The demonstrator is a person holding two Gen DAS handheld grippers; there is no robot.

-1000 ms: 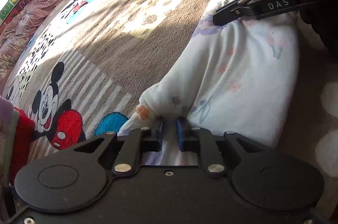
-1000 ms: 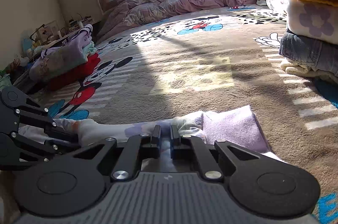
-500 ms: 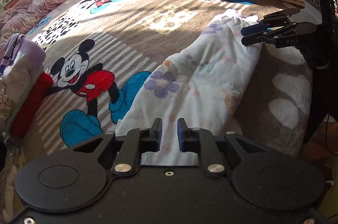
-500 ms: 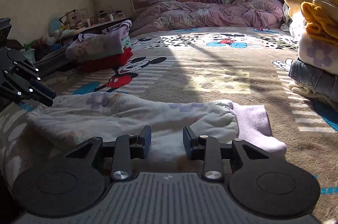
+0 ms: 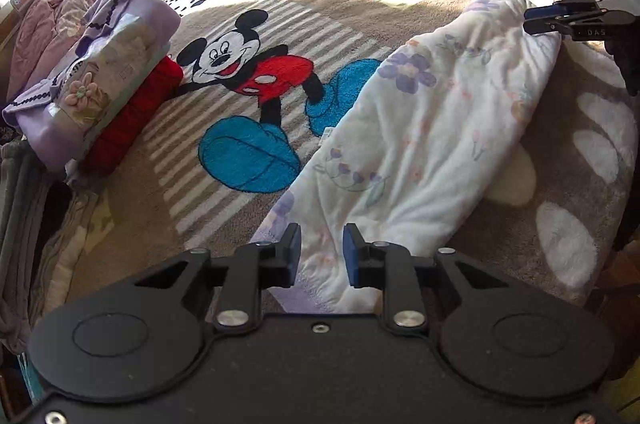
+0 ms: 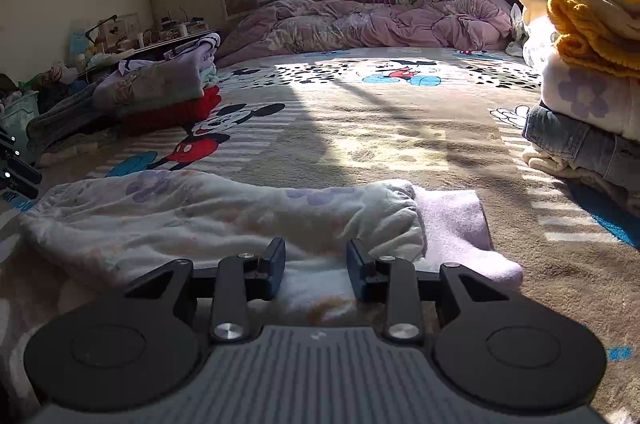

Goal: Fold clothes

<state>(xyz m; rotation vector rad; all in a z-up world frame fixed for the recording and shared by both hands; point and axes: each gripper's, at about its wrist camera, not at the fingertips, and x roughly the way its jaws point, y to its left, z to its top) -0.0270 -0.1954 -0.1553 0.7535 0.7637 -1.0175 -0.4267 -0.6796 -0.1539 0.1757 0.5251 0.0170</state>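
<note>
A white fleece garment with purple flowers [image 5: 432,128] lies folded lengthwise on the Mickey Mouse blanket [image 5: 248,64]. It also shows in the right wrist view [image 6: 224,212], with a lilac cuff [image 6: 460,224] at its right end. My left gripper [image 5: 319,251] is open just above the garment's near end, holding nothing. My right gripper [image 6: 316,260] is open over the other end, holding nothing; it also appears in the left wrist view [image 5: 560,18] at the garment's far right end.
A stack of folded clothes, lilac on red [image 5: 100,76], sits at the left. Another pile with jeans and yellow knit [image 6: 588,80] stands at the right. A crumpled pink duvet [image 6: 380,24] lies along the far edge under the window.
Both grippers were shut on the garment's ends a second ago. They have let go, opened and drawn back and up, leaving the garment lying flat.
</note>
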